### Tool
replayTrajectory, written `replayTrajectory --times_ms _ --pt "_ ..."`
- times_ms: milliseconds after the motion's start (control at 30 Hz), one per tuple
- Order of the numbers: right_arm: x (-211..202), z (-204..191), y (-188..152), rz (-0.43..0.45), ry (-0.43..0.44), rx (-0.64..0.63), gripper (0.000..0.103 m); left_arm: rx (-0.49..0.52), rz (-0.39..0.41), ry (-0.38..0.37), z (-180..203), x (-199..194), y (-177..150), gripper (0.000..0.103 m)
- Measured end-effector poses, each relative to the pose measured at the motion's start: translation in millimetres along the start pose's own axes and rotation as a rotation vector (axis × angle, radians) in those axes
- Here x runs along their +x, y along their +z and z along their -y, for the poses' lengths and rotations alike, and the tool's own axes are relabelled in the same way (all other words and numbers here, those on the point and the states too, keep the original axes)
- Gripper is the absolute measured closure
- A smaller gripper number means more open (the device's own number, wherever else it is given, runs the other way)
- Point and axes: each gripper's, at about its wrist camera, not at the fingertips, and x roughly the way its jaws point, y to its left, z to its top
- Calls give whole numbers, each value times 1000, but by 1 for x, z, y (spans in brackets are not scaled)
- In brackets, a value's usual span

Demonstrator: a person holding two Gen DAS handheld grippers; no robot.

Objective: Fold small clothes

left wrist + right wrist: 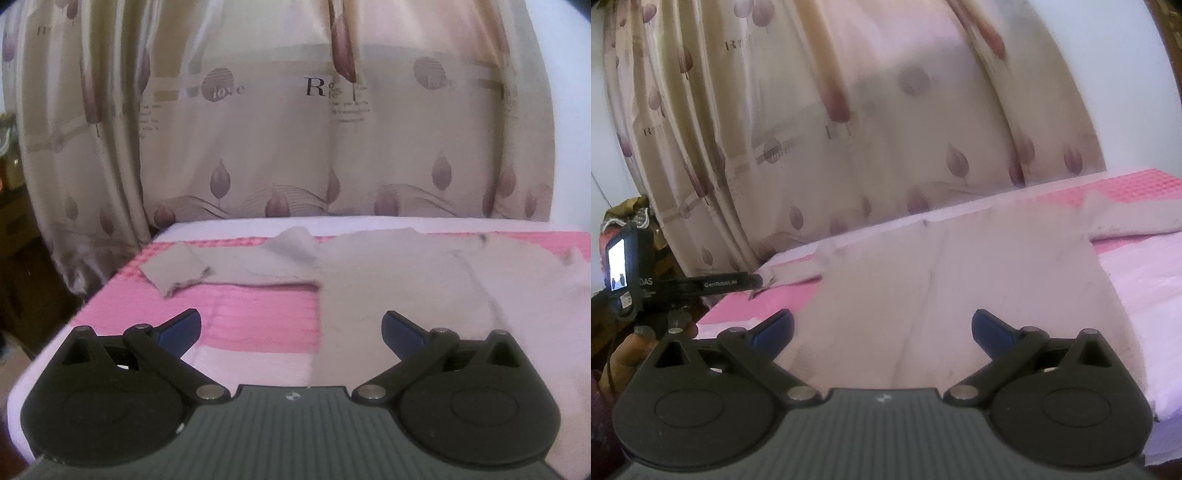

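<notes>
Your left gripper [291, 328] and right gripper [882, 328] both hang with jaws spread wide, grasping nothing. The shirt [388, 280] lies flat on the pink bed [258, 314], one sleeve [177, 271] stretched out toward the curtain [258, 147] side.

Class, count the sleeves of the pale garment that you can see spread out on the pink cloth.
2. One sleeve stretches left in the left wrist view; the other sleeve stretches right in the right wrist view. None seems hidden.
</notes>
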Motion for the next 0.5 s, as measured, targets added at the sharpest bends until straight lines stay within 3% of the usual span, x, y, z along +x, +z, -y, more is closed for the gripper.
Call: replayTrajectory --times_ms 133,300,500 --pt "9 3 0 -21 -5 7 0 78 37 72 -25 31 -6 6" --pt "22 5 -6 -55 -15 18 0 148 -4 144 -75 92 -4 25" --pt "39 6 -11 -104 -33 29 0 208 -64 142 -121 160 -2 36"
